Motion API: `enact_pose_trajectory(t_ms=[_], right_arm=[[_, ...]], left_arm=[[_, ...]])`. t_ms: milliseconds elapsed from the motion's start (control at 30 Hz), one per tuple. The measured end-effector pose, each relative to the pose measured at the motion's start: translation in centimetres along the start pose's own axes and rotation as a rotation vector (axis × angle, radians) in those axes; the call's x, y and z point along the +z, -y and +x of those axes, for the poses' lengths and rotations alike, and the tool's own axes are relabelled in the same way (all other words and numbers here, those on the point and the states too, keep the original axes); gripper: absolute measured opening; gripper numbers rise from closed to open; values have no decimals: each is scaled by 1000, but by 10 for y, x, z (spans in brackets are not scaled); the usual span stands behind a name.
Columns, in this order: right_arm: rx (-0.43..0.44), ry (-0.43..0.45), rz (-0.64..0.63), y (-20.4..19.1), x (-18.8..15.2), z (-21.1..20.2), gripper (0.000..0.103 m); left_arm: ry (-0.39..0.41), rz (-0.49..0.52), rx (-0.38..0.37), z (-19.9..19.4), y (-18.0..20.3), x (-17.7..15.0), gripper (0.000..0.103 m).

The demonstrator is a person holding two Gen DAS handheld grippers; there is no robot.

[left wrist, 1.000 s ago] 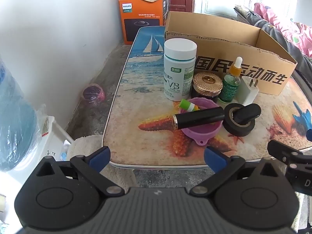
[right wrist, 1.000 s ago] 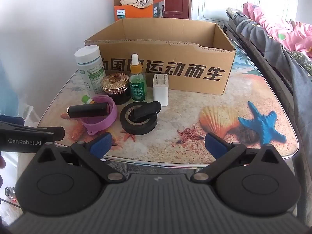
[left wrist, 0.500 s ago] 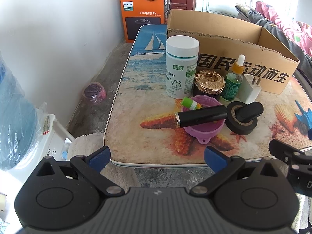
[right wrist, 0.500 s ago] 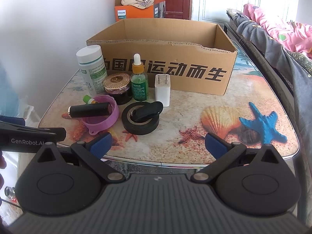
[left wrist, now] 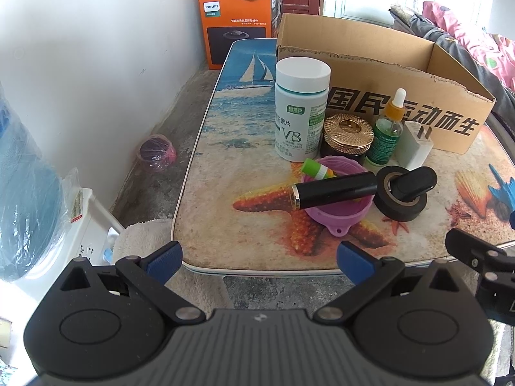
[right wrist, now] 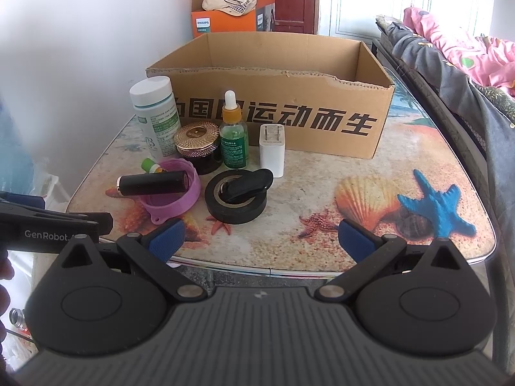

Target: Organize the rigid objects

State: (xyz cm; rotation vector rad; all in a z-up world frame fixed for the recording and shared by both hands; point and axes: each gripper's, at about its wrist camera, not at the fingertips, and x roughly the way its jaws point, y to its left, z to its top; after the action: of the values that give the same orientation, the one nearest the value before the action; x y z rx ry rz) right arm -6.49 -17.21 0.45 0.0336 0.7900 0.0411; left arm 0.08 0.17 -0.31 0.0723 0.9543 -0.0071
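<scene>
The cluster to be sorted is set on the tabletop just in front of the cardboard box, toward that box's left end. Taken from left to right against the box: a white pill bottle is stood upright, then a gold-lidded jar, a green dropper bottle and a white charger, the last close against the box wall. Nearer the tabletop edge than these, a purple lid is found with a black tube laid across its rim, the tube's long axis running roughly parallel to the box front; a small green-capped stick is tucked at its far side. To the right of the lid, a black tape roll carries a black fob on top.

The left gripper is held spread and empty off the tabletop edge, the tube lying ahead and slightly right. The right gripper is likewise spread and empty, with the tape roll almost straight ahead. The tube is judged nearer the left gripper, and its crosswise lie would probably call for a turn of the wrist, so that it can be pinched across its width.
</scene>
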Motion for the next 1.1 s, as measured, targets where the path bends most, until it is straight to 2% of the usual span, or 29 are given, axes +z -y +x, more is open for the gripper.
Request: enact_pose_trajectory(t_ms=[1100], right_arm=[[17, 19, -1, -2, 3, 0, 102]], left_arm=[[-6, 10, 8, 0, 2, 1, 102]])
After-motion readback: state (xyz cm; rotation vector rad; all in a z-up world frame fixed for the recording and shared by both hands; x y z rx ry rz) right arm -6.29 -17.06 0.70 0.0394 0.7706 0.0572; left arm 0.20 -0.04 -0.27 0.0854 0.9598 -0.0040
